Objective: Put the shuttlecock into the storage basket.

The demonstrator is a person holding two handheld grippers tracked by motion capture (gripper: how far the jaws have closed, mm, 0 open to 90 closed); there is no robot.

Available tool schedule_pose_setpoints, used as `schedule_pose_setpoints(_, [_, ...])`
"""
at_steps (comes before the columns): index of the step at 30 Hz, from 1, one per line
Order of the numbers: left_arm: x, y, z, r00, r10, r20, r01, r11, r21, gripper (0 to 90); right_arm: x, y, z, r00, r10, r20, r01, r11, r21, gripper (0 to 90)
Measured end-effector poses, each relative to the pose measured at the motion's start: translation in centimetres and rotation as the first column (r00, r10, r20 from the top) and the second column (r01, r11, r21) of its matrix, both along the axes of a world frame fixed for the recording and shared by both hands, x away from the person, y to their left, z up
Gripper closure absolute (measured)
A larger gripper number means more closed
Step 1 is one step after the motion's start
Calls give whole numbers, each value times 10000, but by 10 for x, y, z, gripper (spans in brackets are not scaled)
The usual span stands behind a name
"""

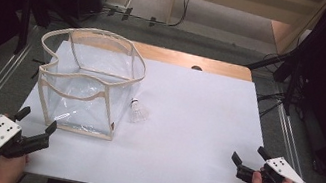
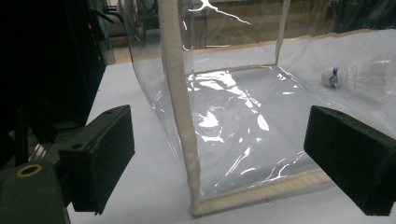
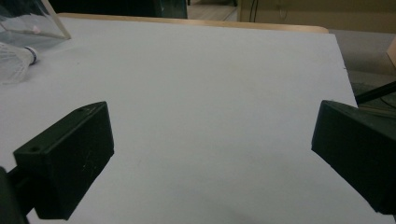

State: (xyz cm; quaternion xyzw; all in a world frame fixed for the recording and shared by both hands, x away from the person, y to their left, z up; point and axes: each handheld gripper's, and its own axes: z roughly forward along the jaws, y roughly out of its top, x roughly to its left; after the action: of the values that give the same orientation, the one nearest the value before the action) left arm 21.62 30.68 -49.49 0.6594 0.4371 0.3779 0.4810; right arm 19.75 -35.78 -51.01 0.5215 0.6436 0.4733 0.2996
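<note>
Both tools, left tool (image 1: 36,122) and right tool (image 1: 248,156), spread wide, empty, near clear bag (image 1: 86,83).

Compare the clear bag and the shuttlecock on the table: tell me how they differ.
The clear bag stands upright with its mouth open upward; the shuttlecock lies on its side. The bag is far larger, and the shuttlecock looks small enough to fit inside it. The bag is see-through plastic with beige fabric edging; the shuttlecock is white with a blue band at its cork end. The left gripper points at the bag's near corner; the shuttlecock lies off to the bag's right. Both rest untouched on the white tabletop.
</note>
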Motion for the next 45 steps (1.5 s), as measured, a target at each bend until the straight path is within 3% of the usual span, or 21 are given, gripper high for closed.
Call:
schedule_pose_setpoints(13, [-2,1,0,10000,6,-3,-6,10000,-64,92,0,14,11,9997,151,196,-151,9999,-3,0])
schedule_pose_setpoints(25, [-4,2,-1,9999,78,76,-77,9999,-84,91,9,30,27,9950,915,399,-921,9956,145,0])
schedule_pose_setpoints(35, [-4,2,-1,10000,-2,0,2,9999,-107,92,25,47,40,9890,1436,364,-1436,9896,-35,0])
schedule_pose_setpoints(45, [-4,2,-1,10000,-14,-28,14,9999,-142,91,52,71,53,9776,2063,427,-2054,9784,-242,0])
